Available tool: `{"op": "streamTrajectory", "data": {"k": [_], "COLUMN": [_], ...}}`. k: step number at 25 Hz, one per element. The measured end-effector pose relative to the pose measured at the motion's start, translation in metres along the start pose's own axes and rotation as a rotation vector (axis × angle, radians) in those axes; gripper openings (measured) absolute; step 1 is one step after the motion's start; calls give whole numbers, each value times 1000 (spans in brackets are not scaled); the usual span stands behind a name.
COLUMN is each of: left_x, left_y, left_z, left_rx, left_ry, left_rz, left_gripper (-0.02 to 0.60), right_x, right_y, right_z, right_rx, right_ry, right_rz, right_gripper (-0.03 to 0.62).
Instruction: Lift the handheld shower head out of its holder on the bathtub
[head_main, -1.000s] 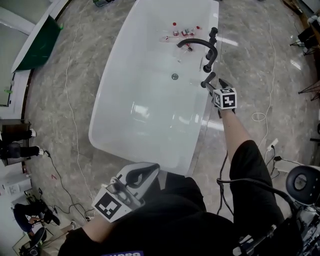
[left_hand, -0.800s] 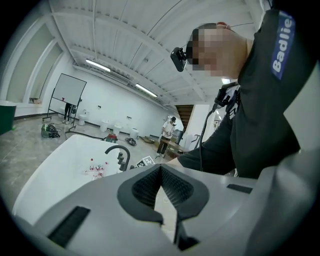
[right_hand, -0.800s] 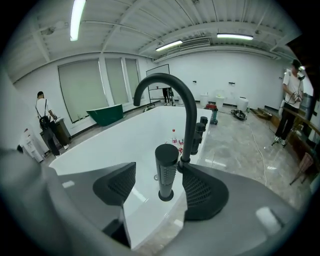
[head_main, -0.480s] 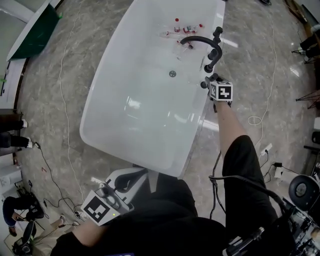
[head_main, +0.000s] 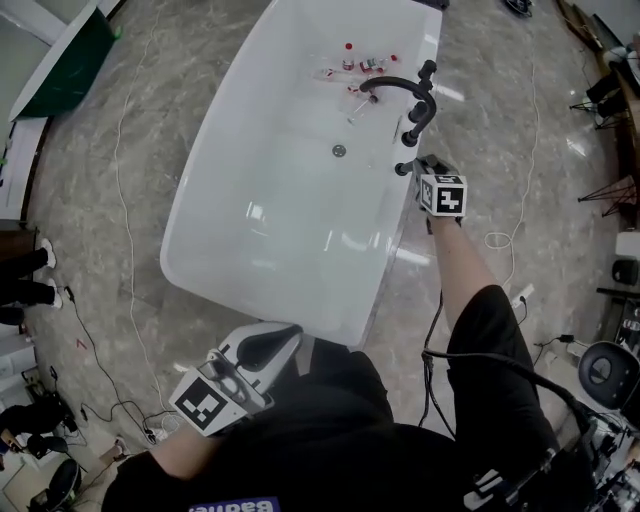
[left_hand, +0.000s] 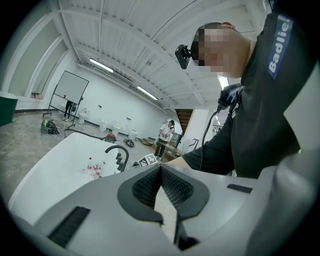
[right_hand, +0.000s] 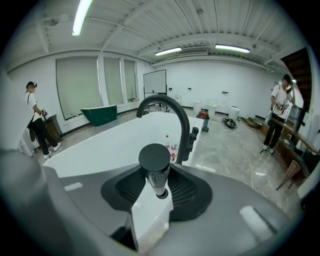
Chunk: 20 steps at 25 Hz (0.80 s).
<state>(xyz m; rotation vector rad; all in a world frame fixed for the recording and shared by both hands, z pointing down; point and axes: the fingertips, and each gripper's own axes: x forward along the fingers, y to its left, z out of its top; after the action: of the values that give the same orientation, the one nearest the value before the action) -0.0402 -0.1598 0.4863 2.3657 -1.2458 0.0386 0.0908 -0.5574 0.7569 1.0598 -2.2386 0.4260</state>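
Right gripper view: right hand-held gripper (right_hand: 158, 186) just closed onto shower head (right_hand: 154, 159); left hand-held gripper (left_hand: 161, 169) pinched together near "Badlie" sleeve (left_hand: 280, 47).

A glossy grey marbled floor (head_main: 120, 150) is spreading across the hall and is mirroring the lamps. Long light strips (right_hand: 80, 17) are glowing on a white ribbed ceiling (right_hand: 165, 20). Tall covered windows (right_hand: 77, 85) are filling the left wall, and a green tub (right_hand: 101, 113) is standing in front of them. A whiteboard (right_hand: 155, 82) on a stand is standing against the white far wall (right_hand: 240, 85), with pale fixtures (right_hand: 220, 109) lining up near it. Thin cables (head_main: 135, 200) are trailing over the floor, and tripods (head_main: 600, 100) are standing at its edge. A person (right_hand: 36, 120) is standing by the windows, and a second person (right_hand: 280, 115) is standing at the far right.
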Motion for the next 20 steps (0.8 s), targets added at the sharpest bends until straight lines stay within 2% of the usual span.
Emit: {"op": "streamTrajectory", "data": {"k": [4, 10, 14, 20], "left_x": [-9, -32, -61, -96], "left_y": [-14, -23, -24, -19], "left_z": [21, 47, 52, 59], "left_rx": [33, 82, 108, 117], "left_ry": [-36, -89, -91, -128], "left_rz": [-70, -162, -194, -218], "left_gripper": [-6, -6, -6, -6], "right_x": [-57, -144, -189, -240], "right_y": [20, 58, 99, 150], "right_z": [23, 45, 39, 27], "right_rx": [-58, -73, -79, -23], "right_ry": [-54, -134, -148, -185], "right_rz": [7, -6, -27, -57], "right_gripper": [130, 130, 130, 130]}}
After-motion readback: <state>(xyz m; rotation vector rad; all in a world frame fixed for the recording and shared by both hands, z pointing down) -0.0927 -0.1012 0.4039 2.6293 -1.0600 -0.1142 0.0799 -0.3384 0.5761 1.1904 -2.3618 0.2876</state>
